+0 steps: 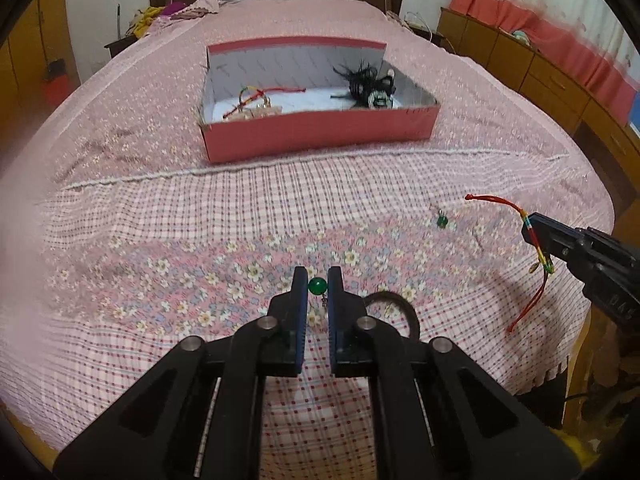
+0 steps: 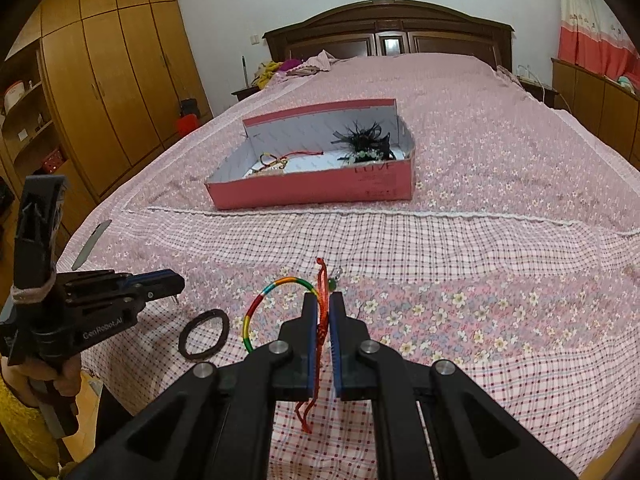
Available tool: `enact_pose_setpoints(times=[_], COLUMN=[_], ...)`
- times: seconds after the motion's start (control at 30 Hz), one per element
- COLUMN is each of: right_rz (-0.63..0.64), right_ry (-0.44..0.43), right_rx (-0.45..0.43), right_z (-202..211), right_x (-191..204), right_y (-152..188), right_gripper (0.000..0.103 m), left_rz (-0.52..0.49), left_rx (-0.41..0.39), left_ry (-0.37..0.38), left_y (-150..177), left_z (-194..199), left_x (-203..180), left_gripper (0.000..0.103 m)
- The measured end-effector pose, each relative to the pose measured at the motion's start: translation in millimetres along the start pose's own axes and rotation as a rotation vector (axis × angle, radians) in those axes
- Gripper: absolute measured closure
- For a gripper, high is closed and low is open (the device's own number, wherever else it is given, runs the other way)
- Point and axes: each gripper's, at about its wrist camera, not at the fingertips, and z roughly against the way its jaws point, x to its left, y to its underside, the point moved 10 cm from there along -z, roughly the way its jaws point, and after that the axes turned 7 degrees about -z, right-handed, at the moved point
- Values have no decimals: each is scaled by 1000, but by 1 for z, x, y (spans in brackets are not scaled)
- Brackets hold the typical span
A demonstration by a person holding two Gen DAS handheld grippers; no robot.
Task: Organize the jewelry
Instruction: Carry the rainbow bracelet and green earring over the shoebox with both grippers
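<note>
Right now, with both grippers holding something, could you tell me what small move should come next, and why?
Probably carry both forward to the pink box: the left gripper pinches a green bead, the right gripper a colourful bracelet.

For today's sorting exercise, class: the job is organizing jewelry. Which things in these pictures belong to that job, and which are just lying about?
Part of the job:
- left gripper, shut on a green bead earring
- right gripper, shut on a braided cord bracelet
- second green earring on the bedspread
- pink box
- brown hair tie

Just lying about:
- clothes by the headboard
- wardrobe
- curtain
</note>
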Motion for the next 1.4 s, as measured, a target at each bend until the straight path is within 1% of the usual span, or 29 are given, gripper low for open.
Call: enact_pose_setpoints(times=[0.53,0.83,1.17,1.4], right_rz=[37,50,90,93], right_ry=[-14,-21,-2,4], right_rx=[-54,-70,-77,-104], right_z=[8,3,-6,-17], right_x=[11,14,21,24], right_y=[-36,-60,-82,-111], right_gripper=[96,96,96,96], left_rz=[1,-5,-21,-25], left_rx=[-69,-113,-156,-177], left_ry=[-27,-39,-52,-63], left_y=[-44,-72,-107,-134], left_z=[13,18,16,9], left_x=[11,19,29,38], left_gripper=[102,102,102,102])
